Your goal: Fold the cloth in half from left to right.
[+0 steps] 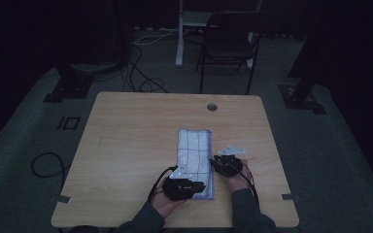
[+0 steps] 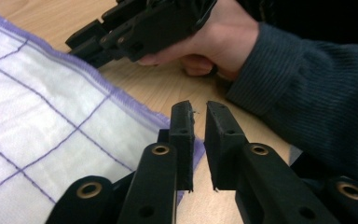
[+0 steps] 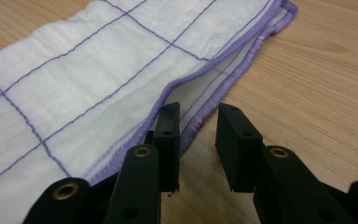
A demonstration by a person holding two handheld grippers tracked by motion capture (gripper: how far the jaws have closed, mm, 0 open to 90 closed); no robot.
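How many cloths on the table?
1. A folded white cloth with purple grid lines lies on the table, right of centre. The left gripper is at its near end, the right gripper at its right edge.

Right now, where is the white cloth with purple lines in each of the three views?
High view: the cloth lies lengthwise just right of the table's middle, between the two grippers.
Left gripper view: it covers the left half, its hem running down to the jaws.
Right gripper view: it spreads across the upper left, folded edge at the jaws.
Shared landmark: the purple hem.
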